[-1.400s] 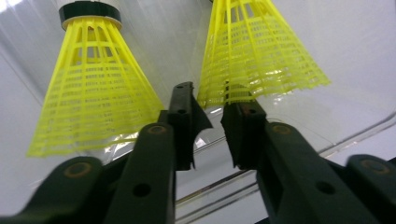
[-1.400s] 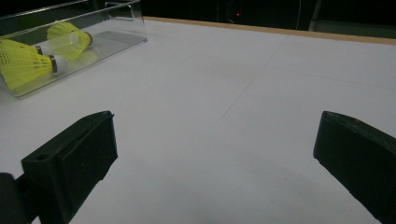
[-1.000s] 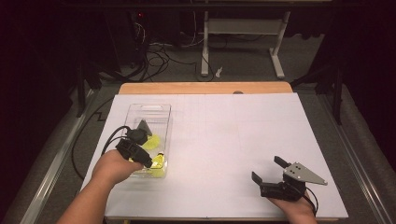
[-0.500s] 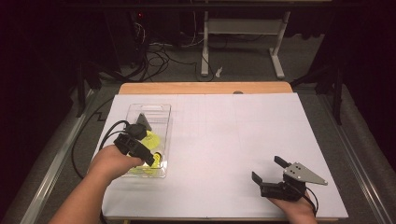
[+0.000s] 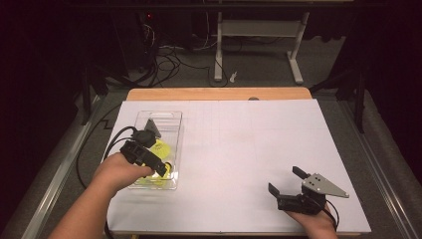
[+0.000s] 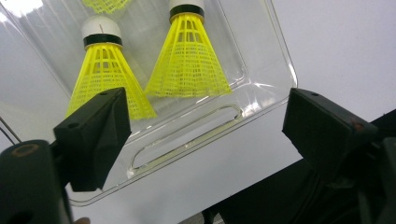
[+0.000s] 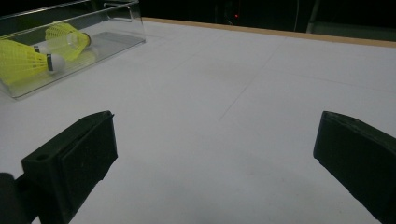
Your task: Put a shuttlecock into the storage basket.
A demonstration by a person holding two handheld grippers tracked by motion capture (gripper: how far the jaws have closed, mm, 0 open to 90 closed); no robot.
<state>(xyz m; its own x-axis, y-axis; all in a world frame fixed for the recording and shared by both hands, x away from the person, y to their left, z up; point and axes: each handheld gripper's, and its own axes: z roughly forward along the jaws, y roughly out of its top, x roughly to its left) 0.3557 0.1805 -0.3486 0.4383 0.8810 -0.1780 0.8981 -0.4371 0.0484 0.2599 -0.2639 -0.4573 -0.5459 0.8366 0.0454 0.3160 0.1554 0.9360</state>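
Covering the wooden tabletop (image 5: pixel 214 93), a white paper sheet (image 5: pixel 249 144) lies under both tools; dark floor with cables lies beyond. Left hand-held gripper (image 5: pixel 149 158), jaws apart, hangs over a clear plastic tray (image 6: pixel 261 74) holding yellow mesh shuttlecocks (image 6: pixel 189 60). Right hand-held gripper (image 5: pixel 288 186) rests wide apart on bare sheet.

White sheet (image 5: pixel 249 144) covers table, wooden edge (image 5: pixel 199 93) showing at far side. Beyond it, black cables (image 5: pixel 171 55) tangled on grey floor (image 5: pixel 259 67). White desk frame (image 5: pixel 259 27) stands behind. Small white item (image 5: pixel 232 76) by its leg, possibly a plug.
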